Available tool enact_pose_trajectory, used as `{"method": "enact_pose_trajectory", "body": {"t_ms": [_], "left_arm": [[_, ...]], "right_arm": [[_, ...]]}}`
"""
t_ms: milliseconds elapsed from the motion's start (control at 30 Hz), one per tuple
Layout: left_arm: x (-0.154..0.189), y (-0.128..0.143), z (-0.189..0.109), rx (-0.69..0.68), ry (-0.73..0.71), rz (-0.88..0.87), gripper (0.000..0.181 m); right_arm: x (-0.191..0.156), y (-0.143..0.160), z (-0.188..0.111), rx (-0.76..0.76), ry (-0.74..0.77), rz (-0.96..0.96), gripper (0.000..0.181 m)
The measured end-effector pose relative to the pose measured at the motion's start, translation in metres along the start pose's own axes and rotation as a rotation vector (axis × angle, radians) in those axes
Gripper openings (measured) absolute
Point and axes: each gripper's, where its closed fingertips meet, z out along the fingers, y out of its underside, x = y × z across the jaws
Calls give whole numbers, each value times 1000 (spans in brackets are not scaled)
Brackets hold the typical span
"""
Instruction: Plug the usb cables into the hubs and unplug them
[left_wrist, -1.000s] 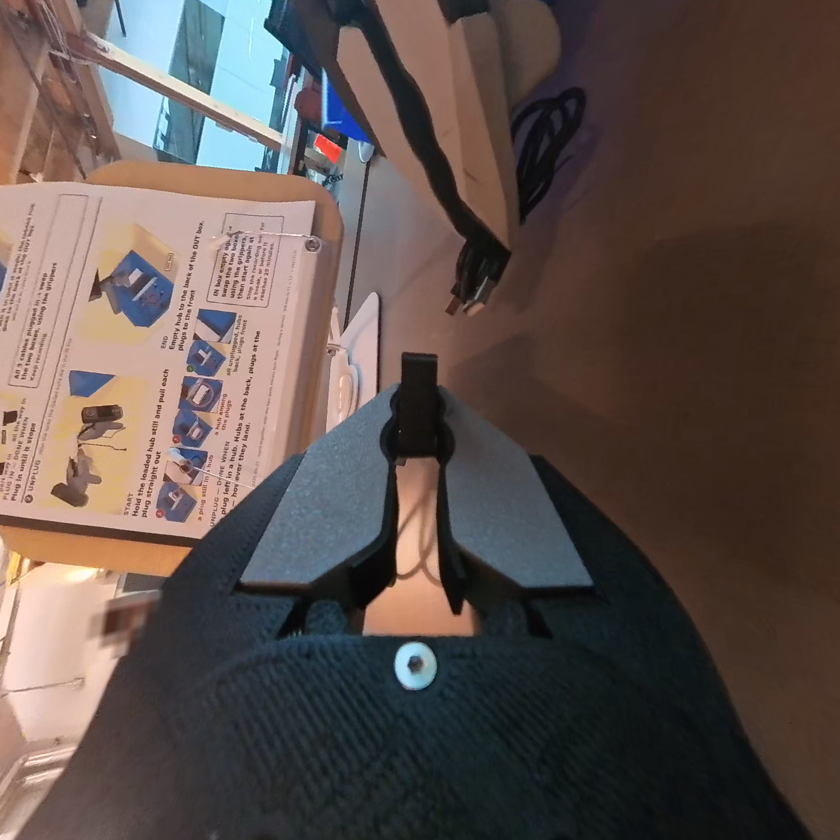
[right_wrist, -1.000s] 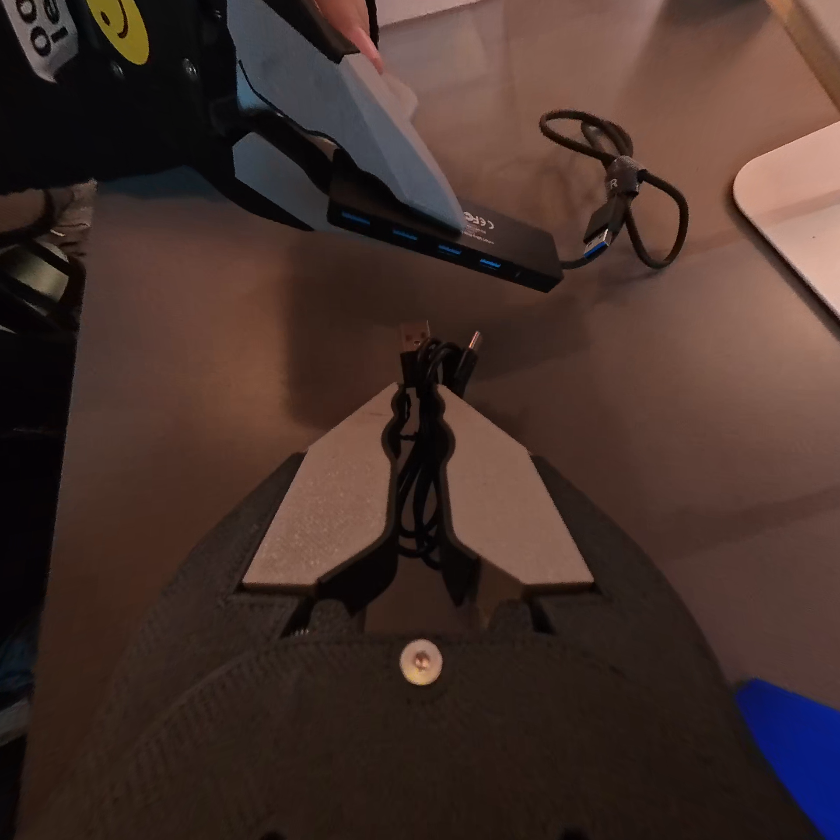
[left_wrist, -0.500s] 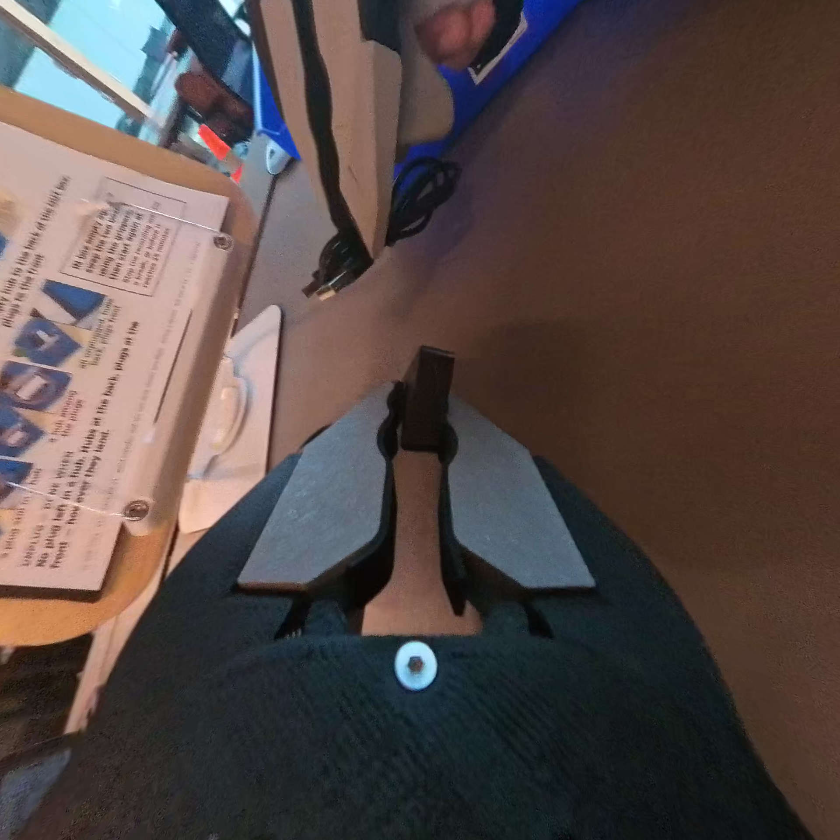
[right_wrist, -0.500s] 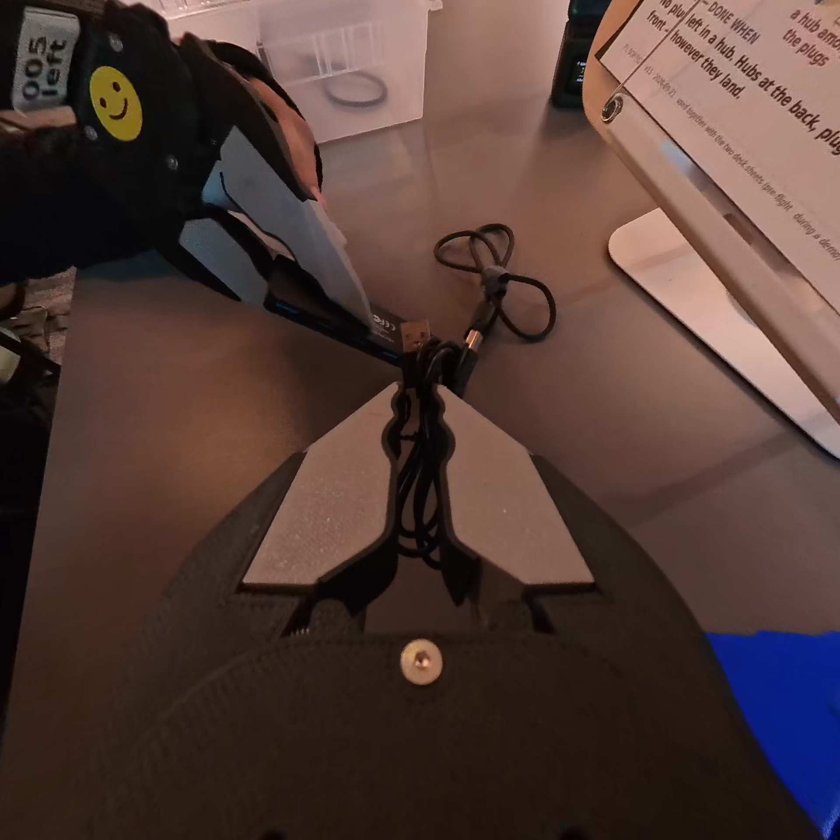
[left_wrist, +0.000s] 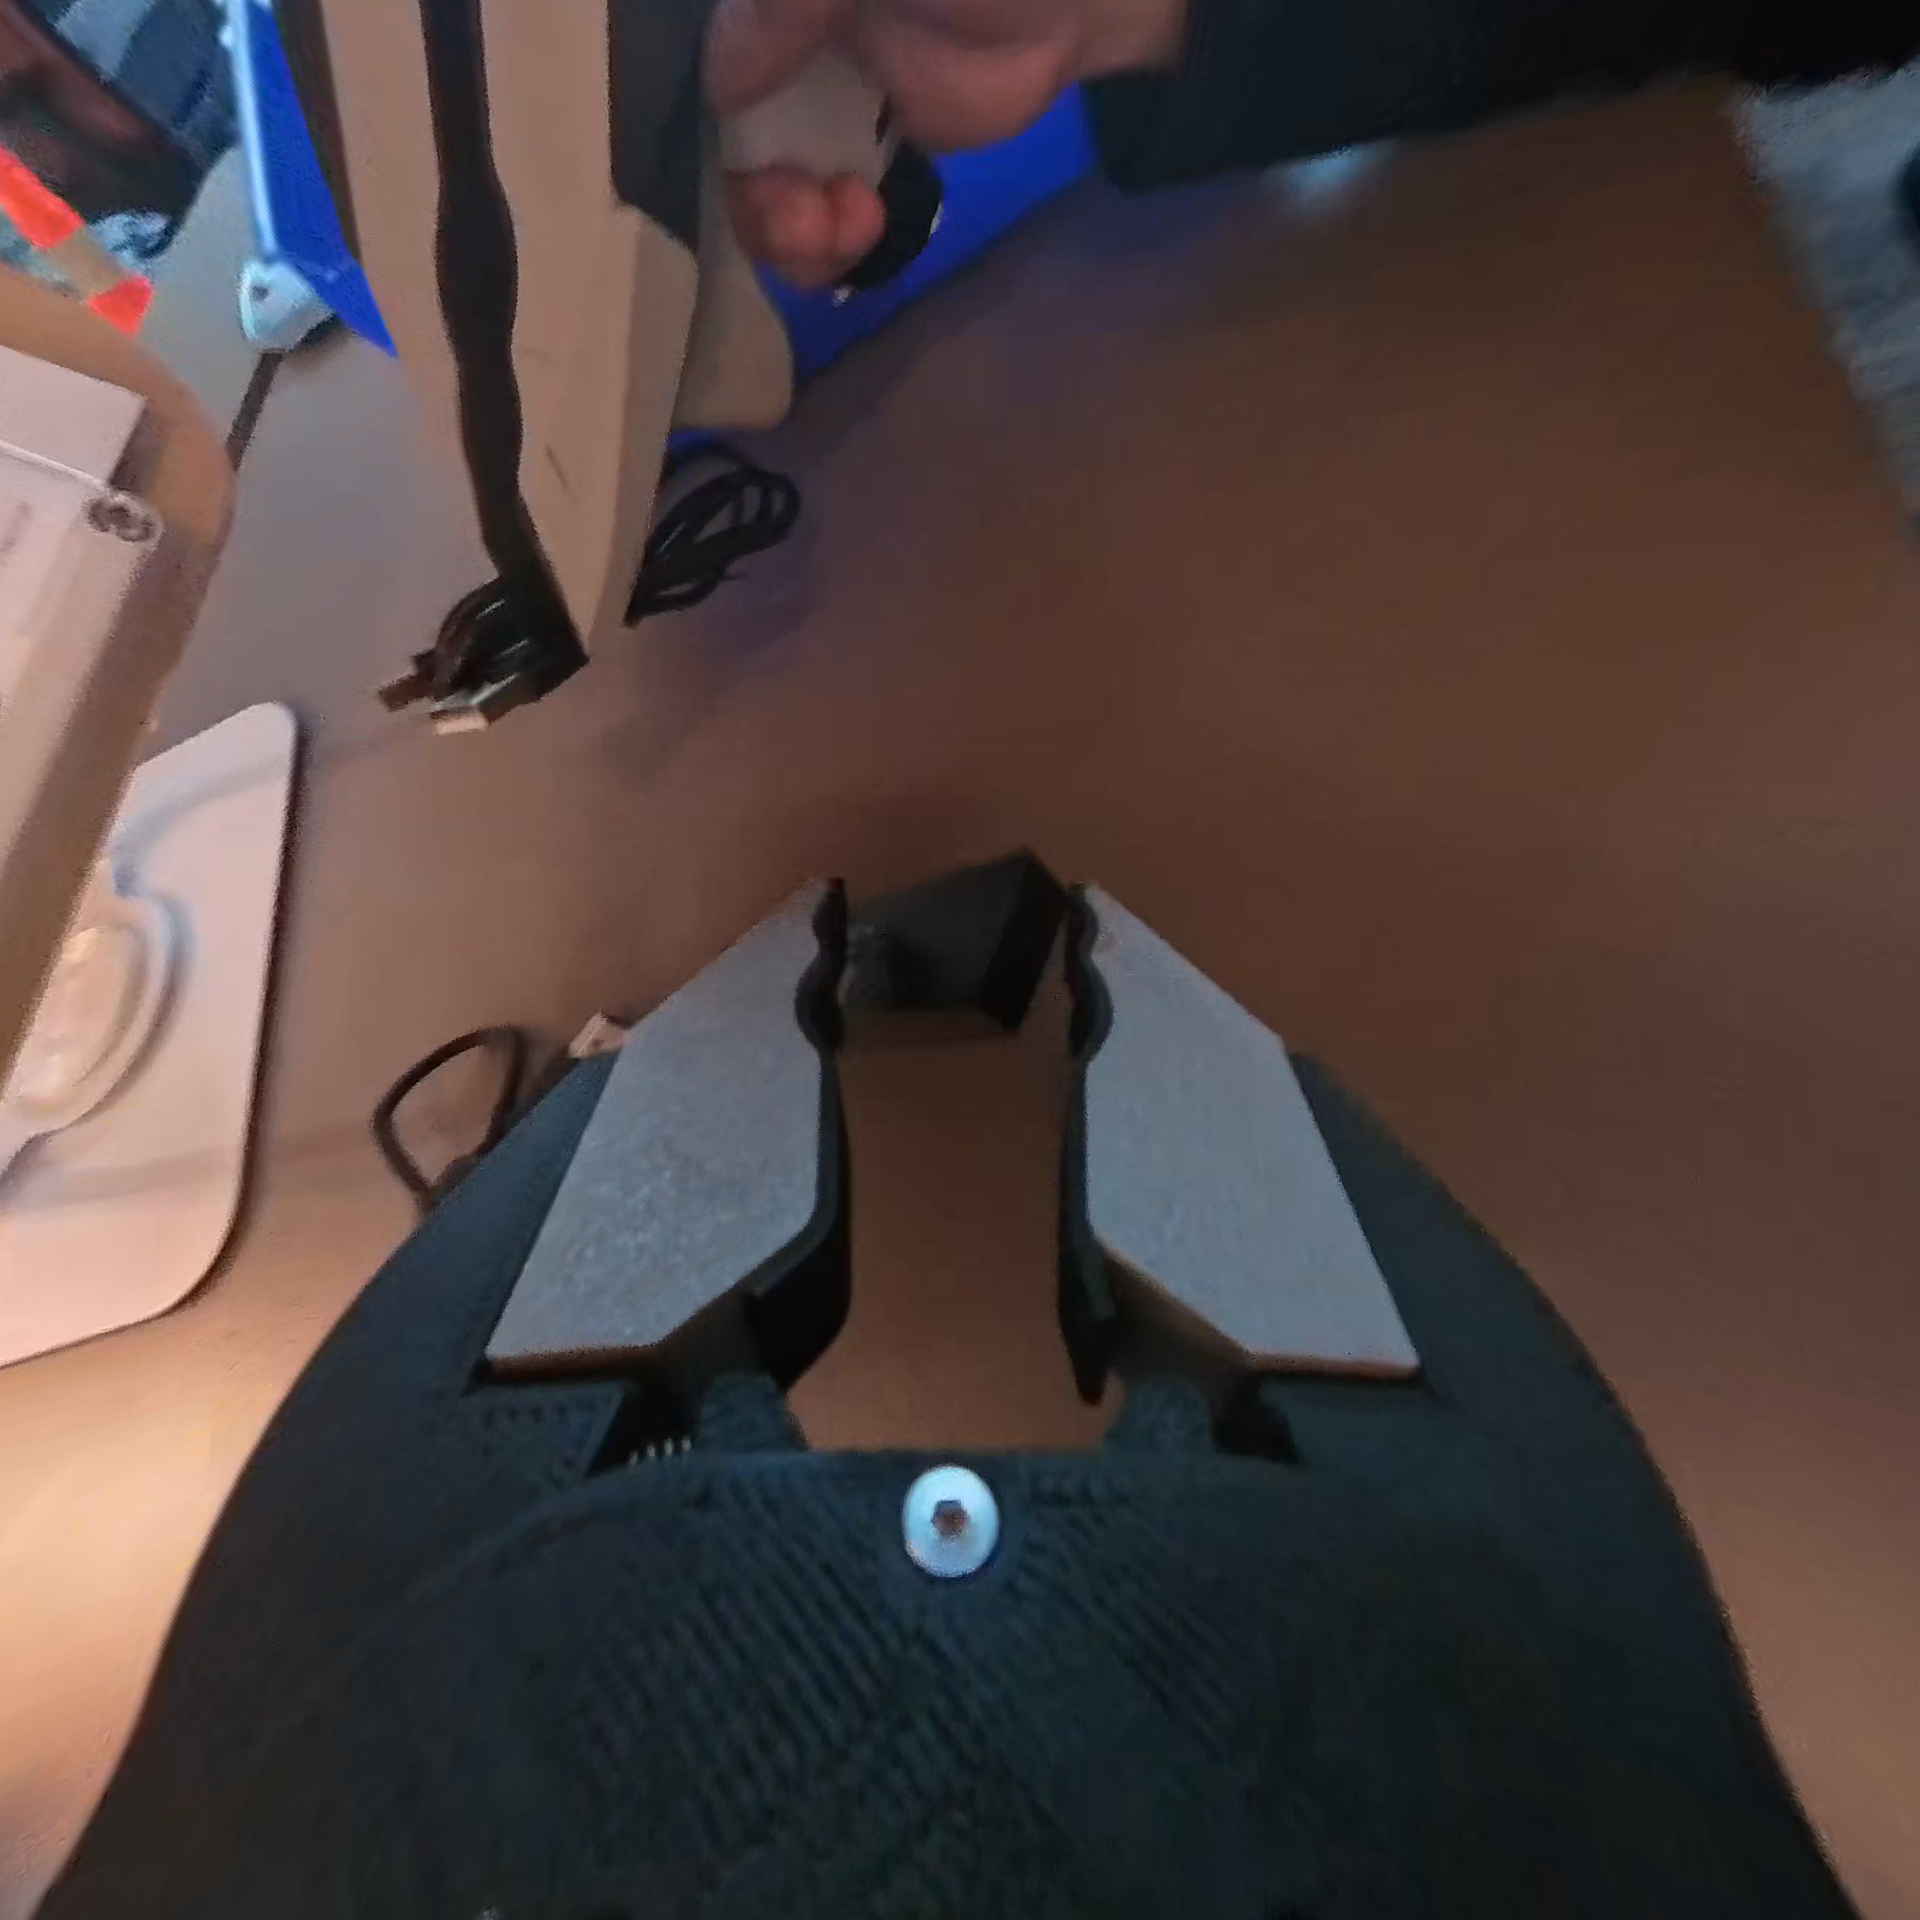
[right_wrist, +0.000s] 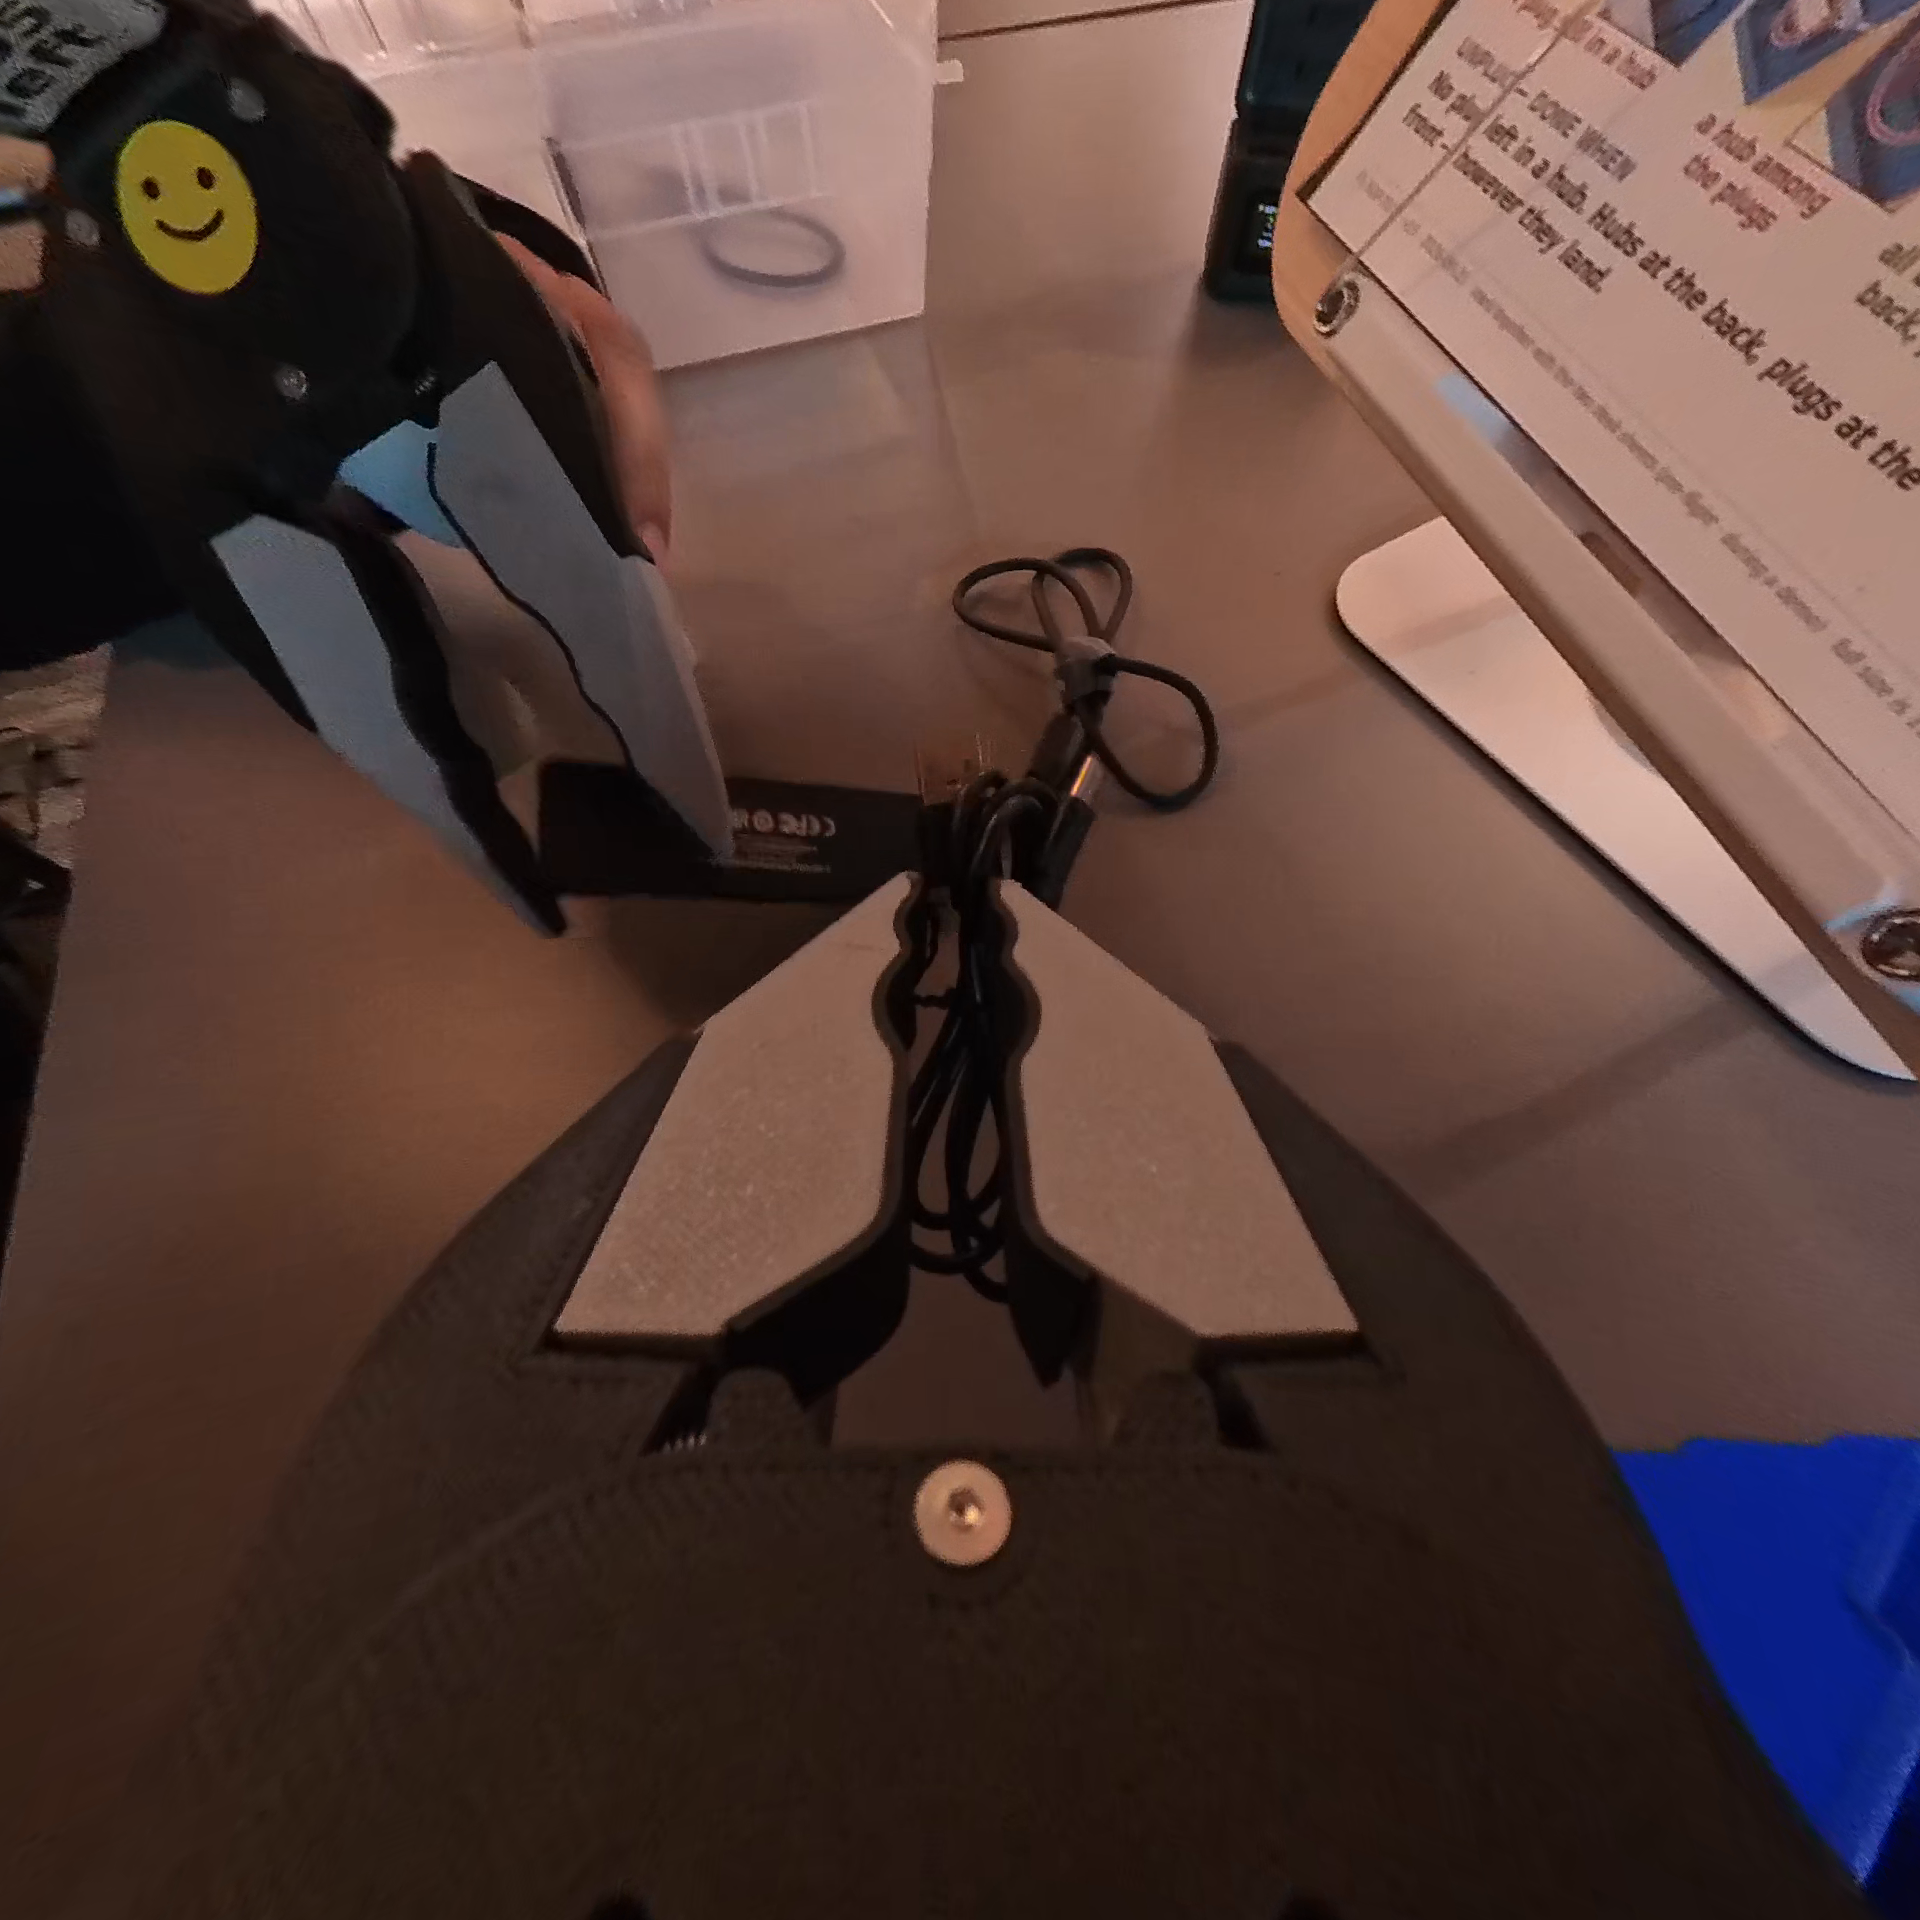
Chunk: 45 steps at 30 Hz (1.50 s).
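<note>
Hub (right_wrist: 665, 831) flat on table (right_wrist: 312, 1091), left gripper (left_wrist: 951, 935) spread open around it, right gripper (right_wrist: 961, 883) clamped on coiled black cable (right_wrist: 961, 1091).

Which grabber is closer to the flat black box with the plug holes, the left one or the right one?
Left. The left gripper stands open right over the black hub, one finger on each side. The right gripper sits just beside the hub's end, shut on a bundled cable.

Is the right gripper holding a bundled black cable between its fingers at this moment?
Yes, the right gripper is shut on the bundled black cable, whose plugs stick out past its tips.
</note>
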Motion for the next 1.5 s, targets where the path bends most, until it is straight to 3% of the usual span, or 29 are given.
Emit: {"method": "enact_pose_trajectory", "body": {"t_ms": [133,233,333,467,533,700,1100,1167,1333,1500], "left_arm": [[9,-21,-13,125,40,43,51],[-4,-31,-23,177,-86,135,37],[-35,-23,-24,107,-290,164,31],[-45,-16,-22,54,-378,212,38],[-45,-21,-25,60,-424,285,30],[-25,-22,-14,50,-345,351,6],[1,-18,-6,74,-176,336,4],[-4,-18,-4,50,-216,347,3],[-15,-14,-3,28,-183,158,2],[-26,-8,-7,109,1,-296,3]], "right_arm": [[-7,-2,1,11,-49,27,7],[-10,1,3,-4,-81,55,7],[-25,1,5,-12,-185,94,7],[-49,0,5,-31,-342,151,7],[-56,3,6,-59,-388,172,7],[-65,14,12,-110,-456,189,7],[-67,13,11,-104,-549,288,1],[-63,15,11,-105,-531,290,1],[-51,14,15,-89,-427,224,10],[-17,11,12,-89,-88,5,33]]}}
